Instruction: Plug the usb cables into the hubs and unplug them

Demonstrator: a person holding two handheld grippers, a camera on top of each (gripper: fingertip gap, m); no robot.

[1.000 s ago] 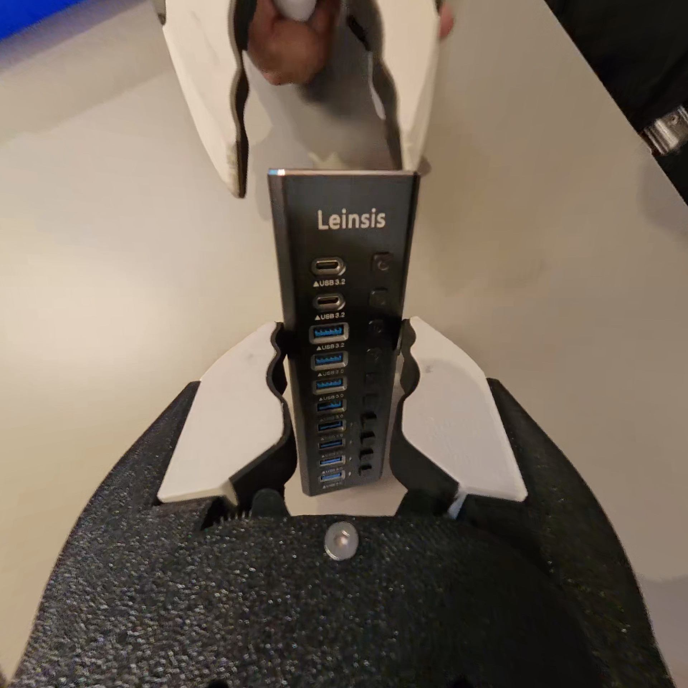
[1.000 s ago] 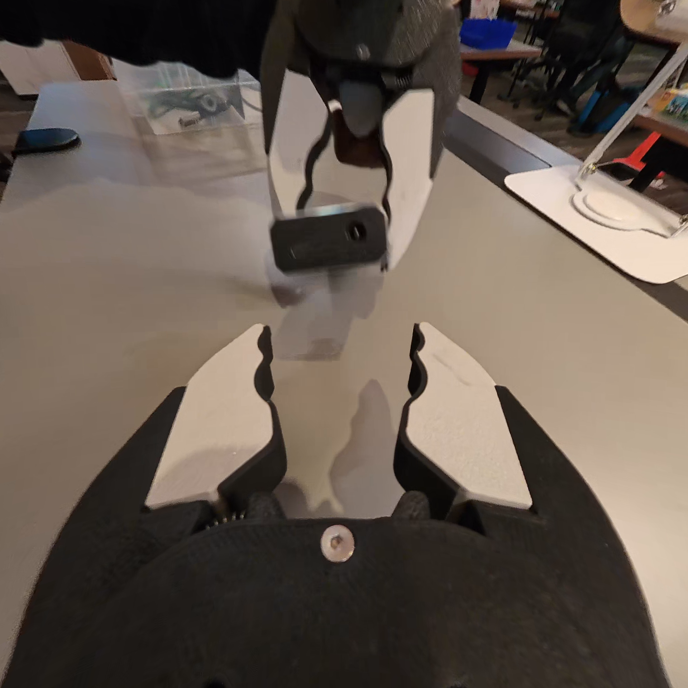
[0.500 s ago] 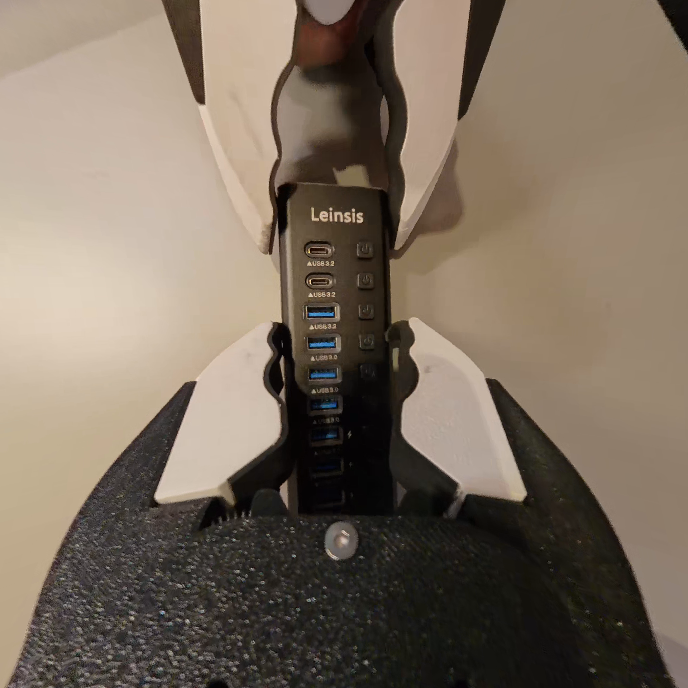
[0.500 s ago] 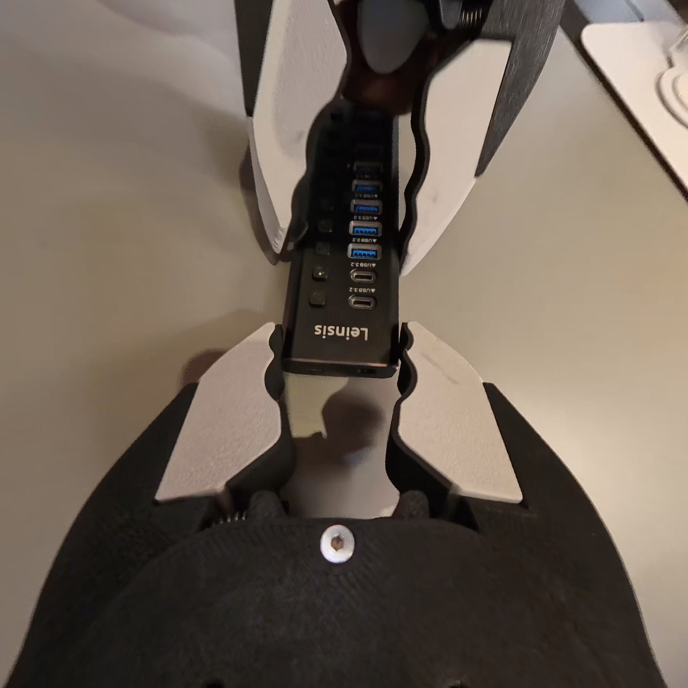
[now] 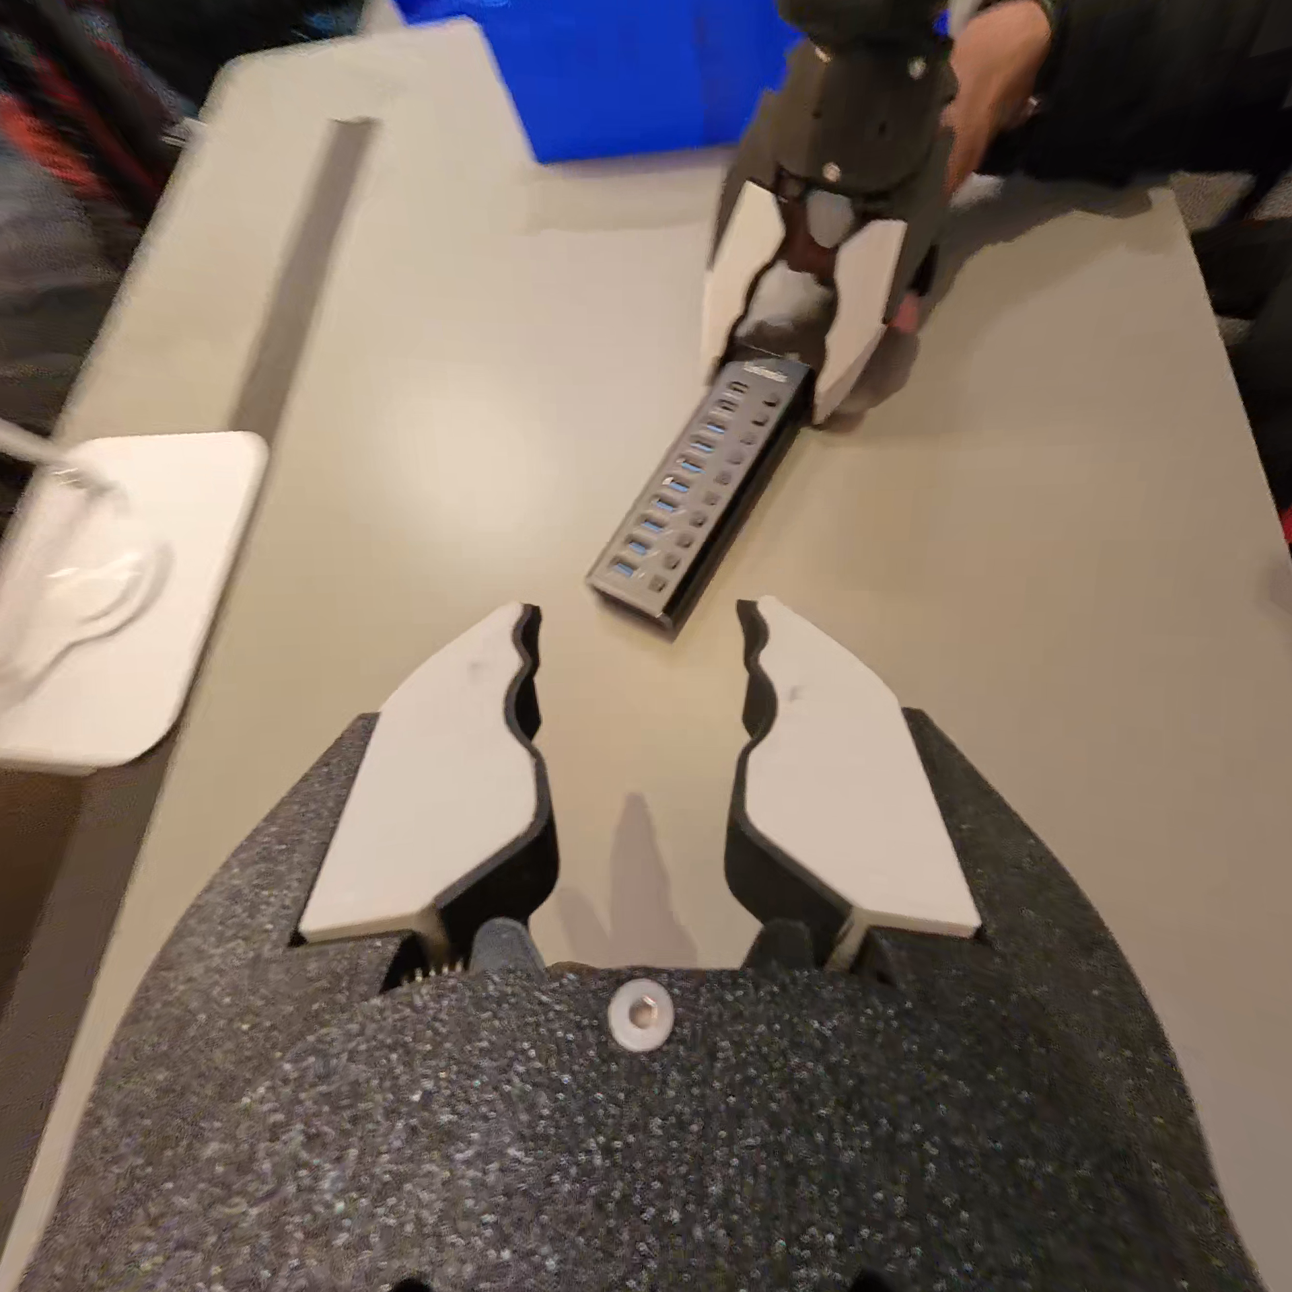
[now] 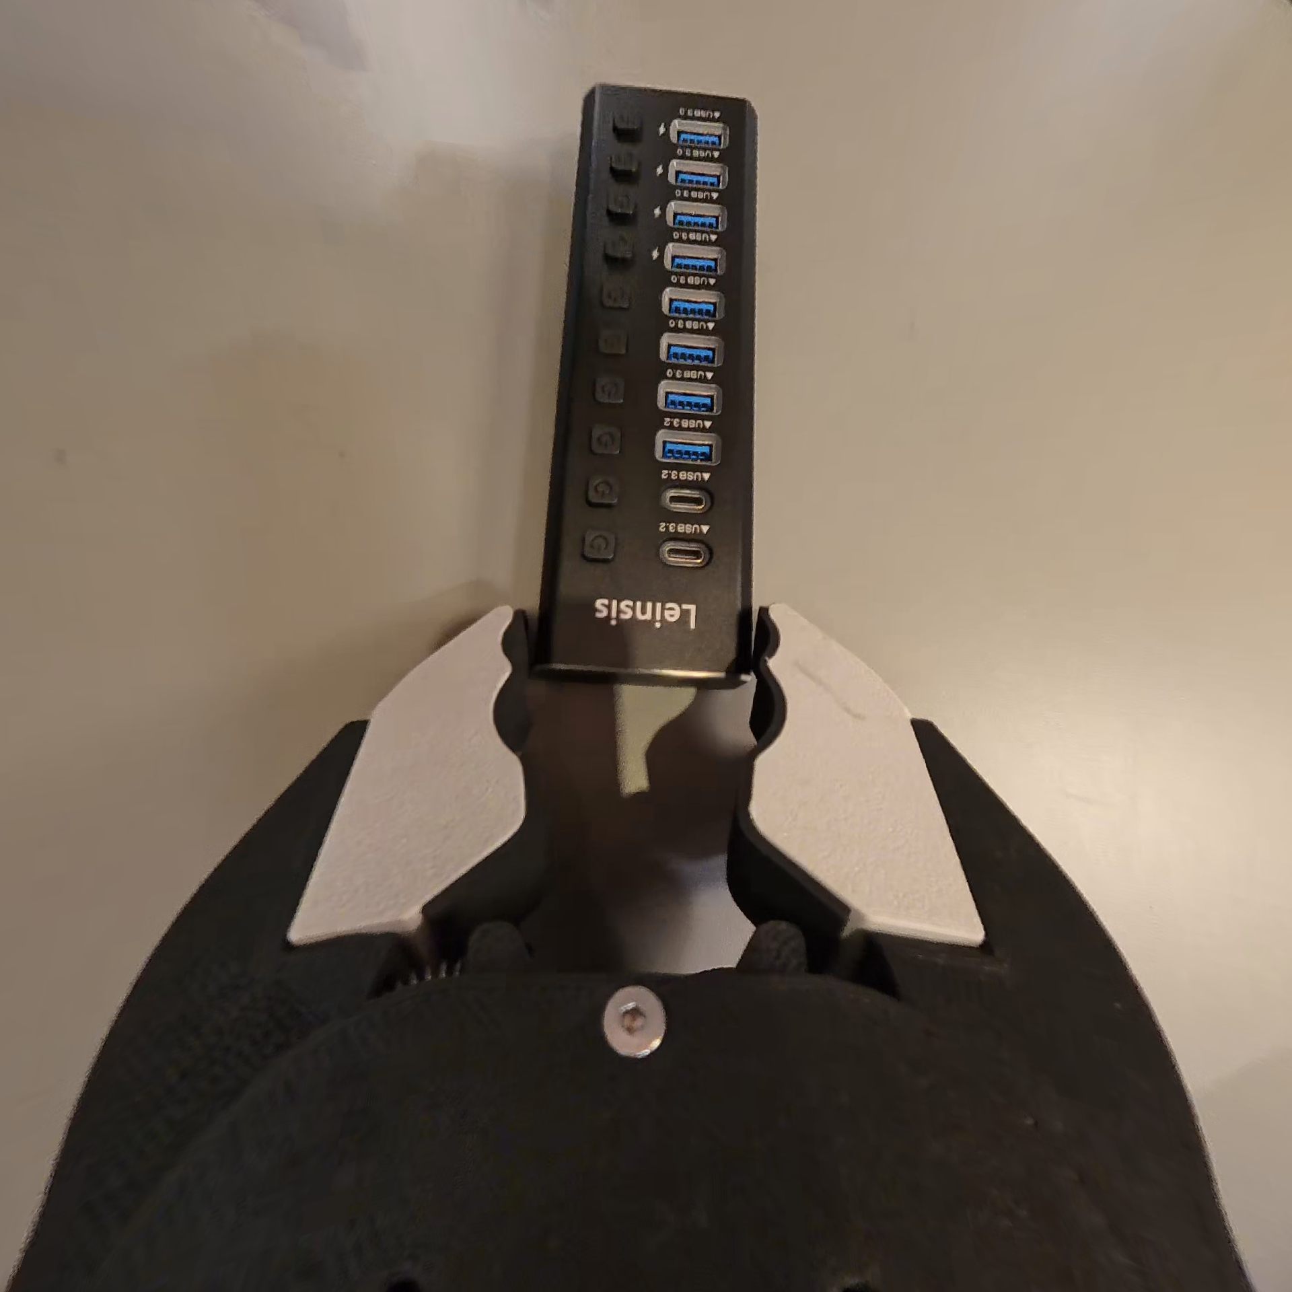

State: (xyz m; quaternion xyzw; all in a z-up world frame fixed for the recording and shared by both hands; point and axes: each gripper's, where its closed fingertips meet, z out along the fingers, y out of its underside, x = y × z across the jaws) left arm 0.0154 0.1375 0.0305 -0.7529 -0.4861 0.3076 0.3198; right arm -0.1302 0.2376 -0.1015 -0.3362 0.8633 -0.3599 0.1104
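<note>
Backing off the hub (image 5: 701, 489), the left claw (image 5: 637, 633) is gaping empty; the right claw (image 6: 637, 633) is pinching its near end, its long axis lying flat on the surface (image 5: 419, 363), pointing far.

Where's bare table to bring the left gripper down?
Bare table lies between the white base and the hub, and right of the hub. It's crowded where the right gripper holds the hub's far end.

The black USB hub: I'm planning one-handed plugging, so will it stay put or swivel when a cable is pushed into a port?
Likely stiff: the USB hub is a straight, rigid-looking bar. It may swivel, since the right claw grips only its near end, leaving the far end free on the smooth table. It lies flat on a broad face, so tipping or rolling seems unlikely.
</note>
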